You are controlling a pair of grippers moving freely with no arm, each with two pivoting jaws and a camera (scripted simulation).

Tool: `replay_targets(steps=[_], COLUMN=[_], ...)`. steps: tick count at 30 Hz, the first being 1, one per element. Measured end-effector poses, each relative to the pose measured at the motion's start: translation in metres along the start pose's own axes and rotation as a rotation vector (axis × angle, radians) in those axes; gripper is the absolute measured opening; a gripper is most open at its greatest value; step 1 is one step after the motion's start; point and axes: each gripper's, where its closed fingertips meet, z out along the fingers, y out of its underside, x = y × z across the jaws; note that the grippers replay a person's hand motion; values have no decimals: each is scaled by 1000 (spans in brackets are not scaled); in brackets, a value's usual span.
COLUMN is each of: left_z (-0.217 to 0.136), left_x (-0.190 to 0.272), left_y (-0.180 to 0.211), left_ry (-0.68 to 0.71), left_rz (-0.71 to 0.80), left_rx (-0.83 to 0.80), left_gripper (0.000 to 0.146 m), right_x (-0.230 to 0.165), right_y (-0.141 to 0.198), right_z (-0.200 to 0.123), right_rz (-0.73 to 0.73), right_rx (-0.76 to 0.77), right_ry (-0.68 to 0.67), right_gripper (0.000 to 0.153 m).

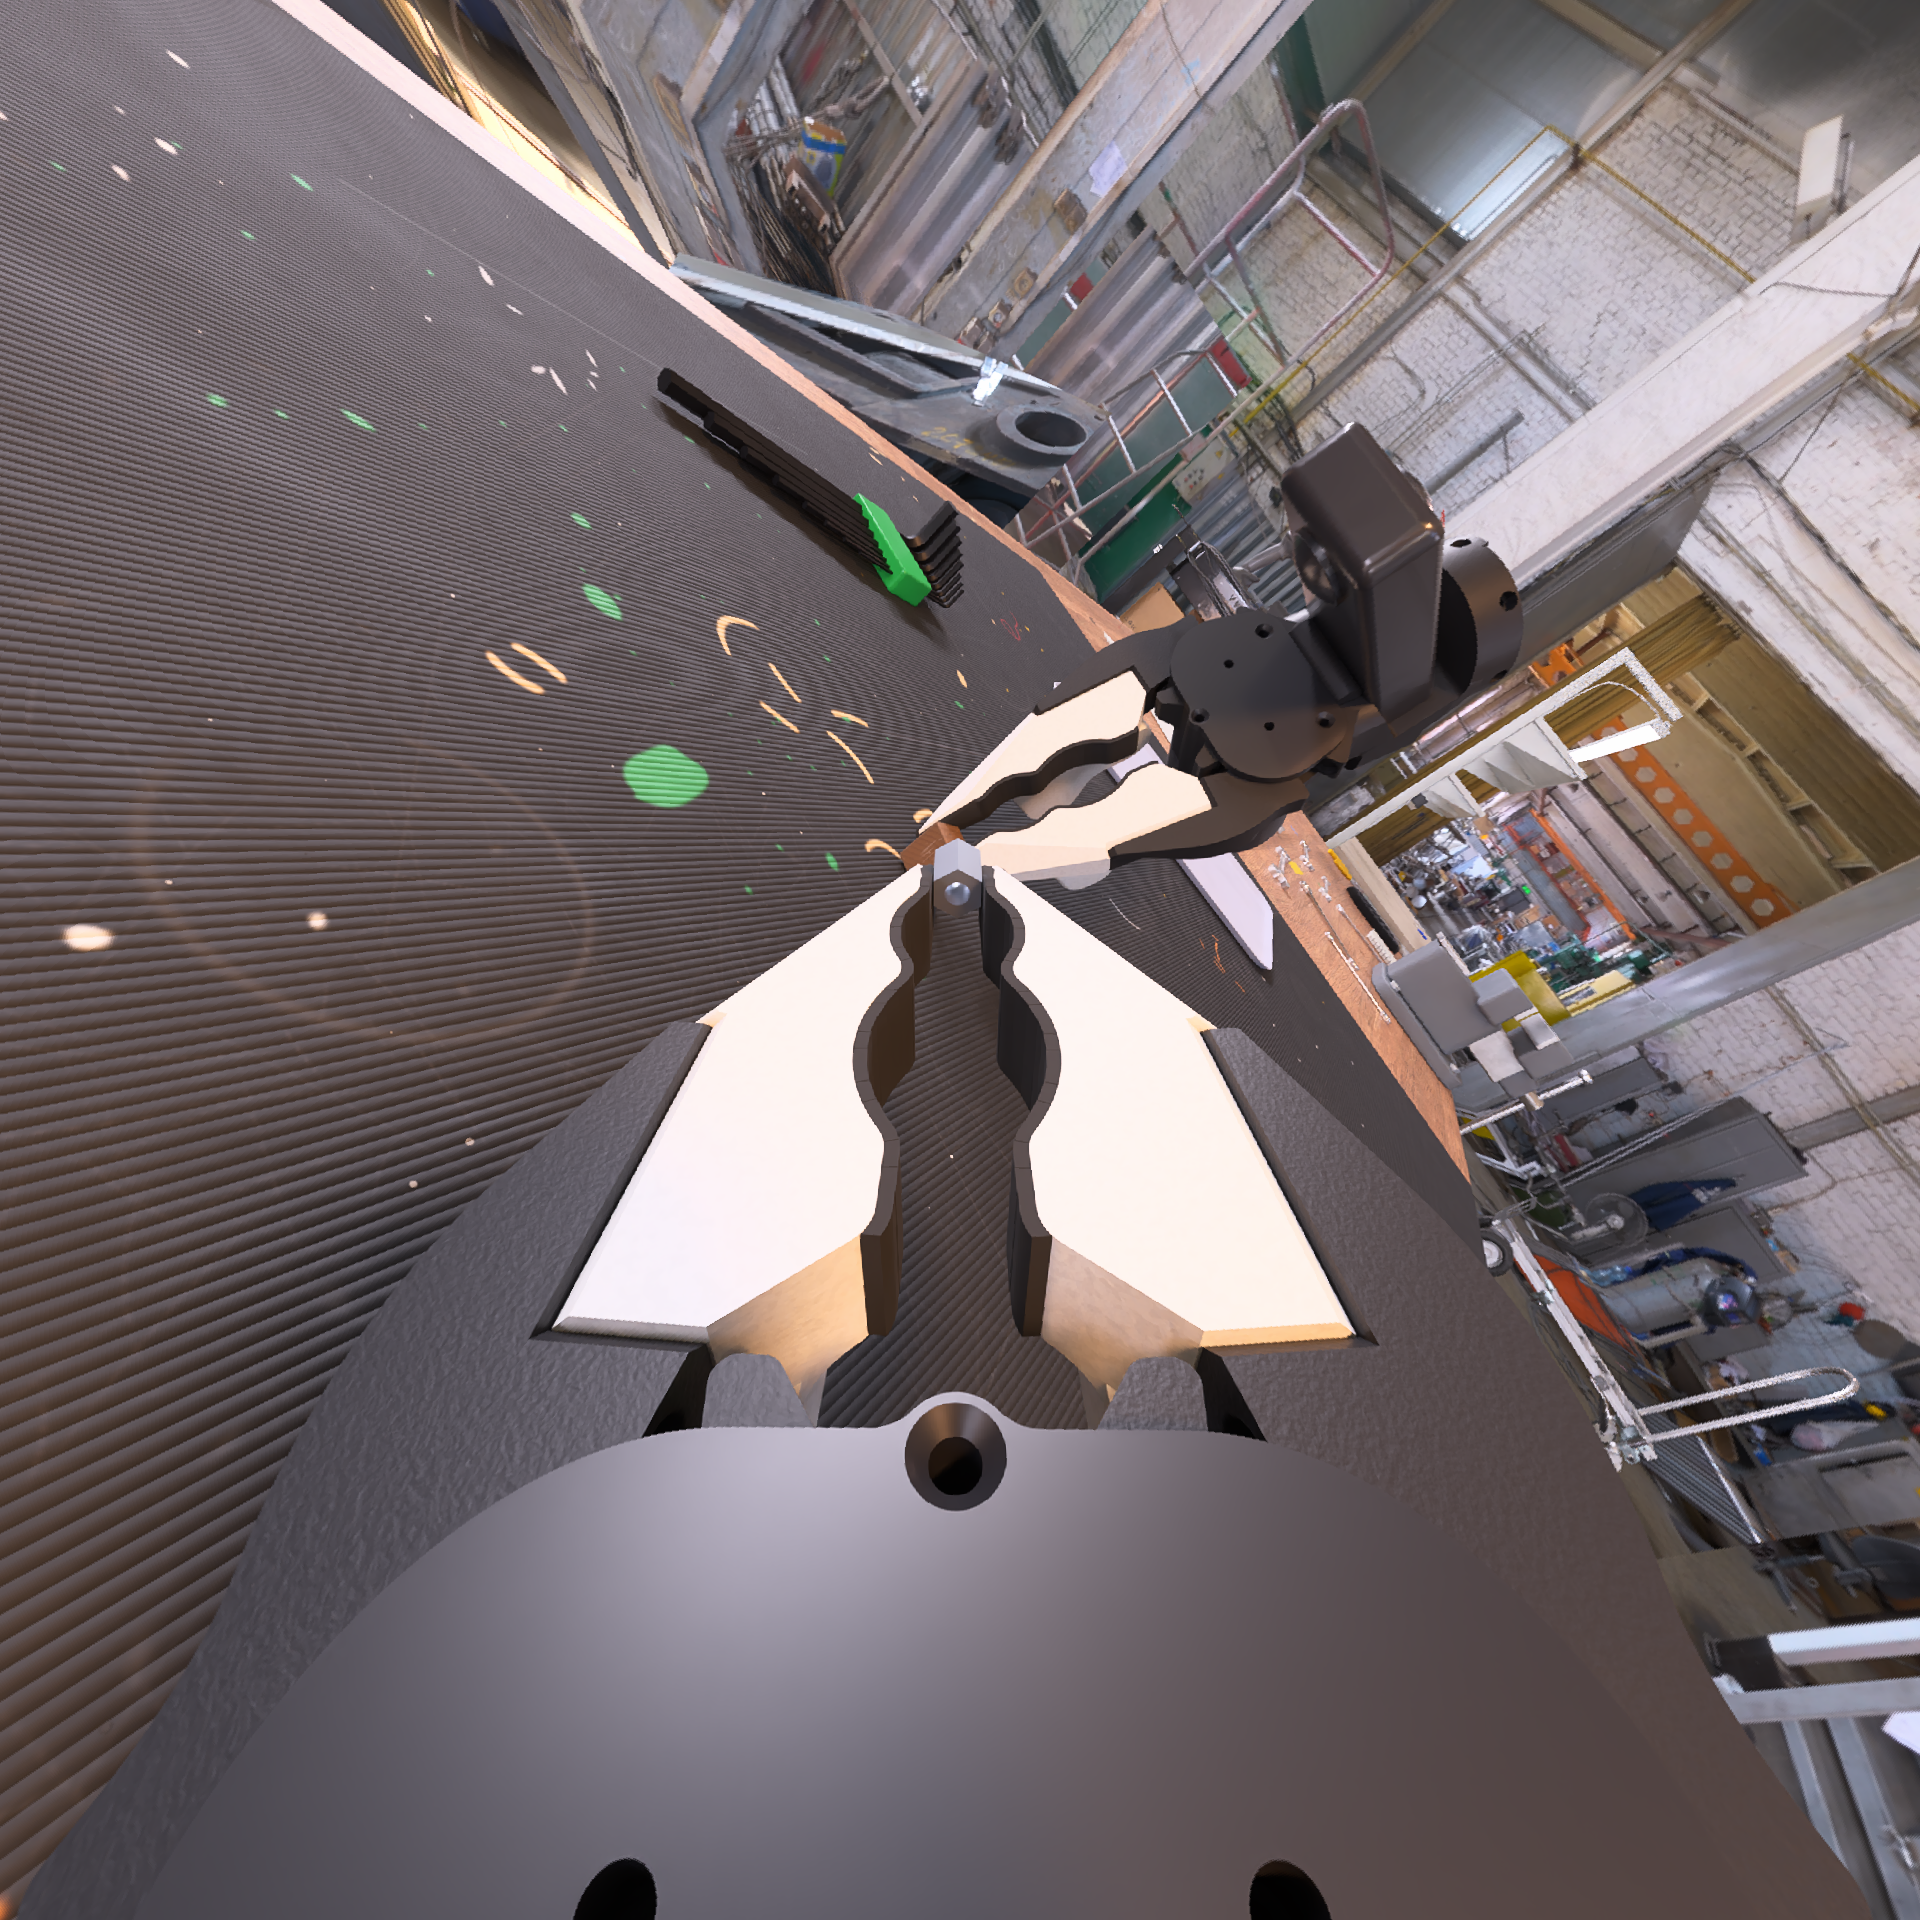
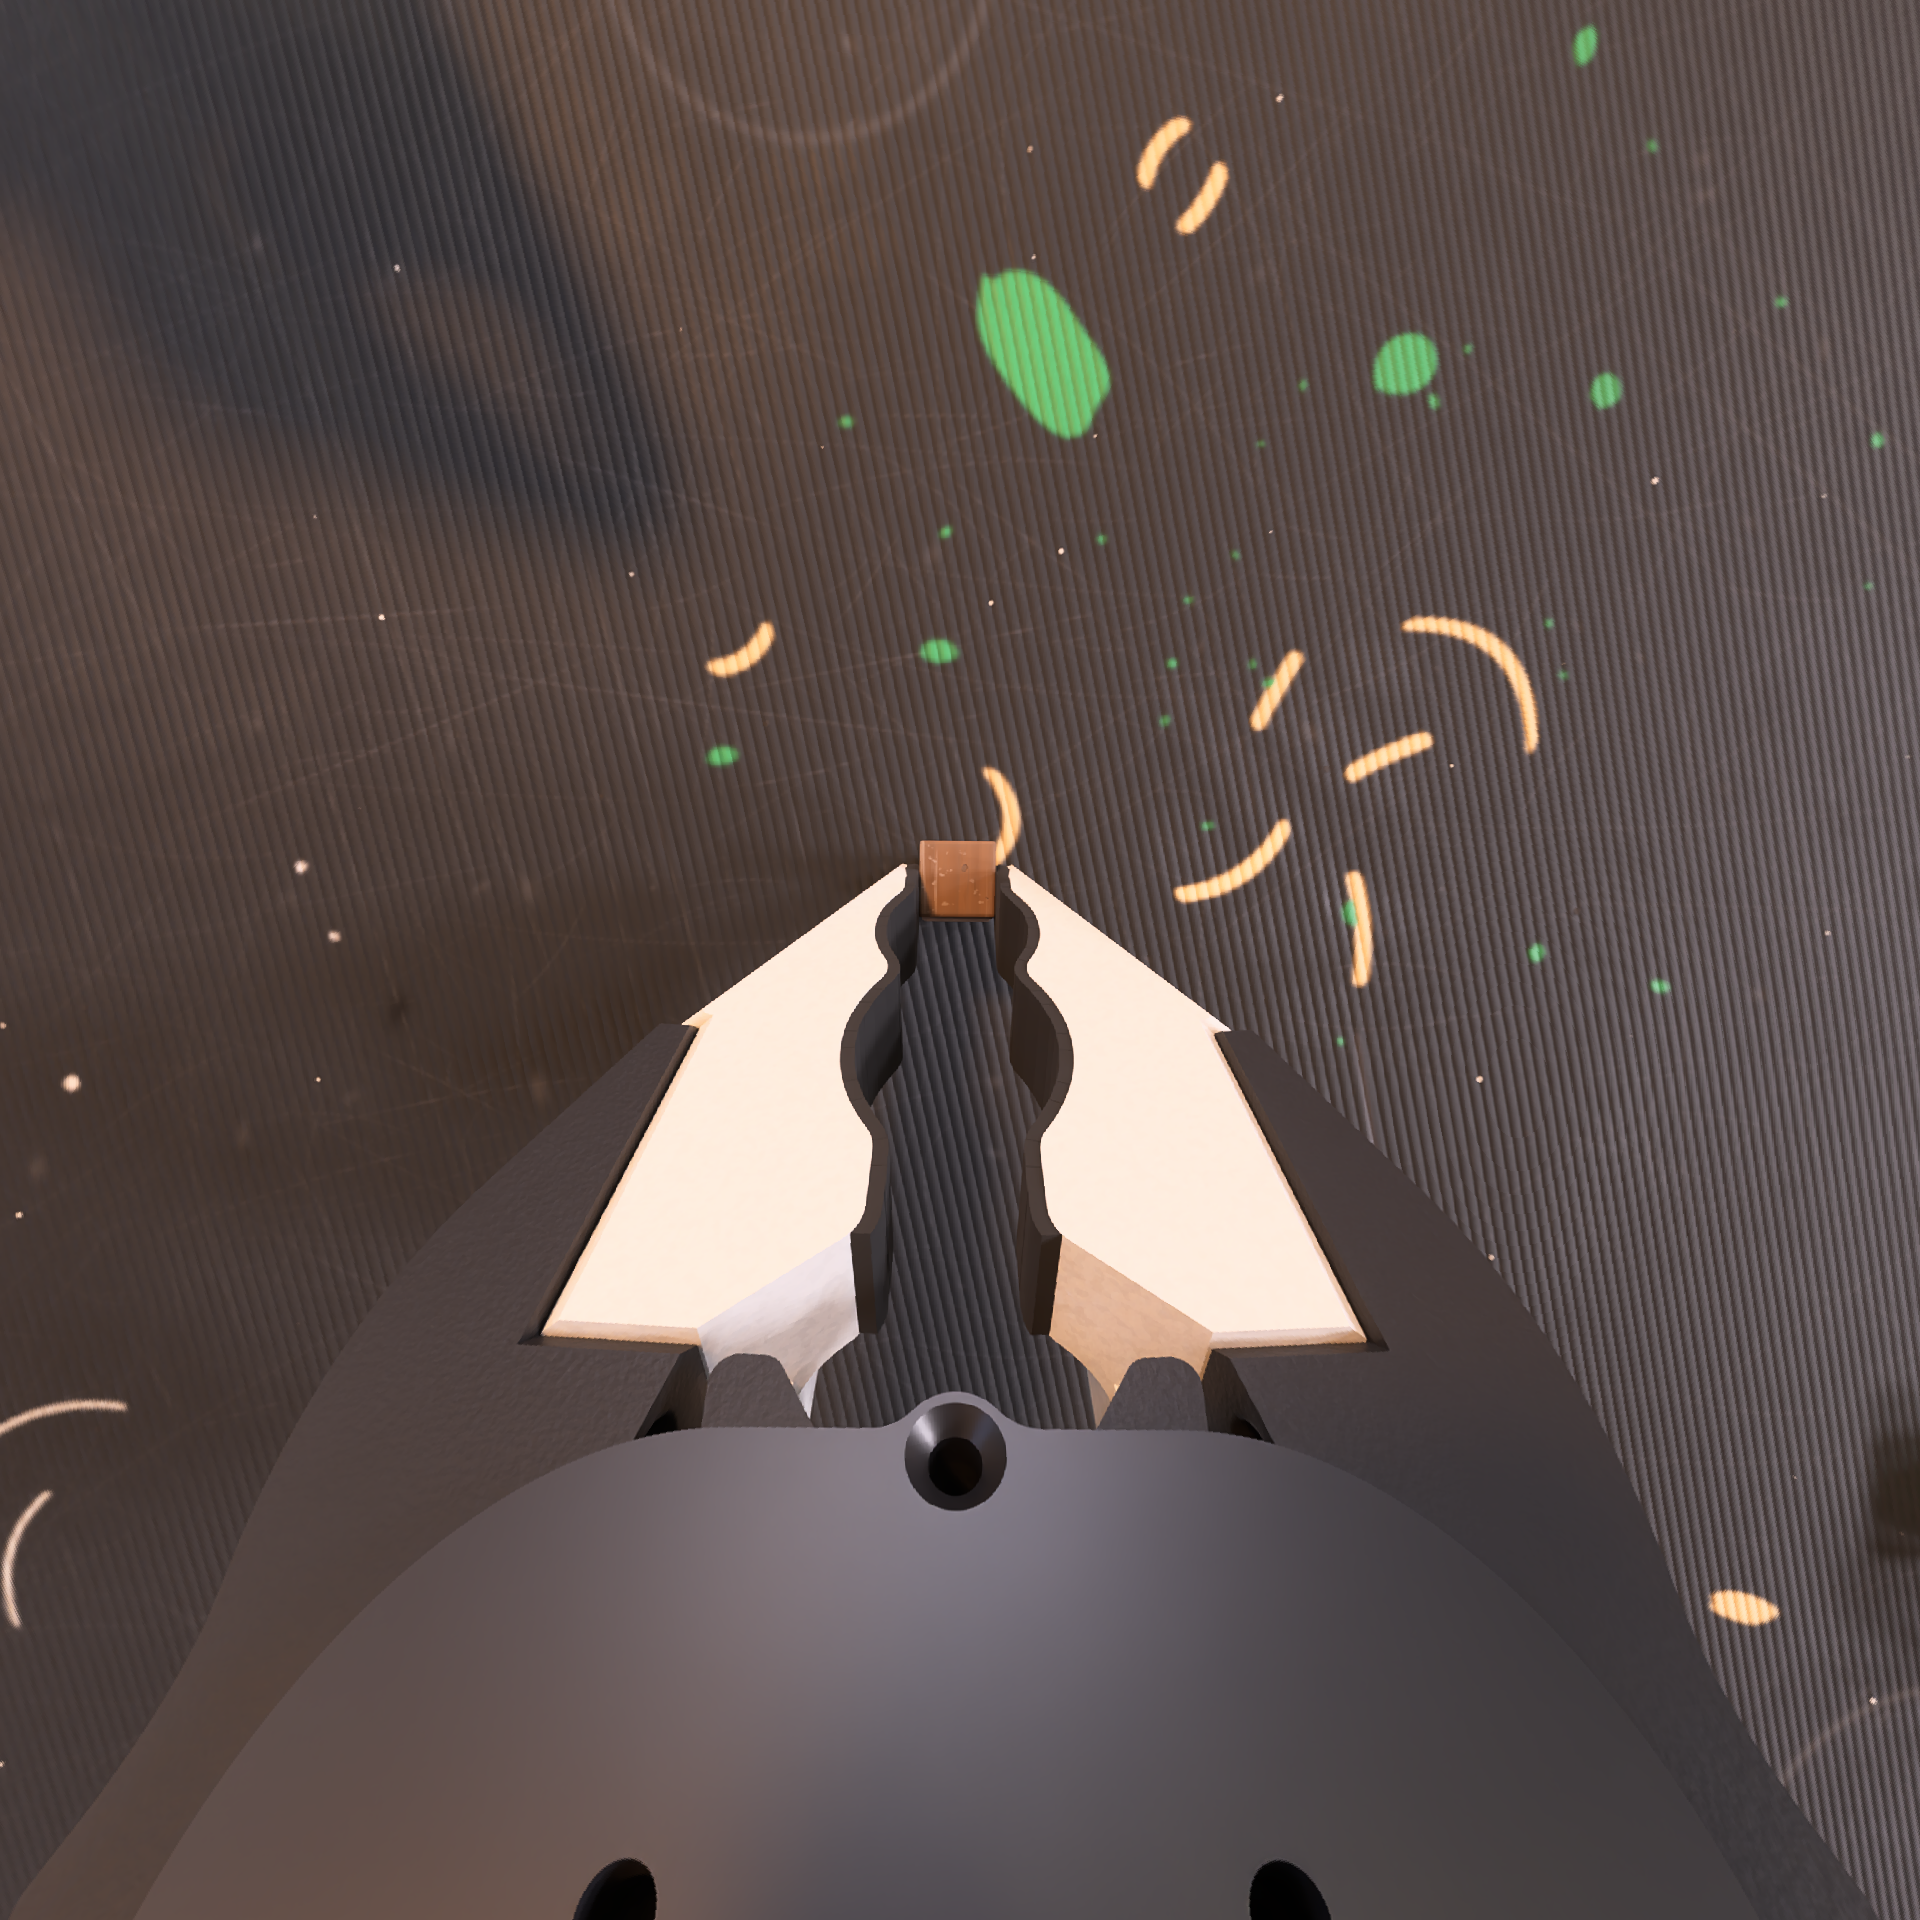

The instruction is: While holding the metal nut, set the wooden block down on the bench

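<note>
From the left wrist view, the left gripper reaches forward low over the dark ribbed bench, its fingertips clamped on the small metal nut, which sits dead centre between them, hexagonal, its bore facing the camera. Just past the nut, toward one o'clock, the right gripper comes in from the bench's edge, angled down and leftward. Only a brown sliver of the wooden block shows at its tips; the nut and fingers cover the rest, so contact with the bench cannot be judged here. At eleven o'clock, well apart, lies a black tool set with a green clip.

From the right wrist view, the right gripper points steeply at the bench, closed onto the wooden block, held at the very tips with its speckled face toward the camera. Its underside is hidden, so whether it rests on the surface is unclear. Green paint spots sit at twelve o'clock.
</note>
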Motion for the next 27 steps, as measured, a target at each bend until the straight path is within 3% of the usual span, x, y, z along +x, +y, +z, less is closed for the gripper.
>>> replay_targets(steps=[6,18,27], left_z=[0,0,1], left_x=[0,0,1], left_y=[0,0,1], left_ry=[-1,4,4], left_rz=[2,-1,3], left_rx=[-2,-4,-6], left_gripper=[8,8,8], right_x=[8,26,-4], right_y=[-14,-5,-3], right_z=[-3,-6,-19], right_rz=[33,28,21], right_rx=[83,31,68], right_ry=[32,116,16], right_gripper=[13,13,13])
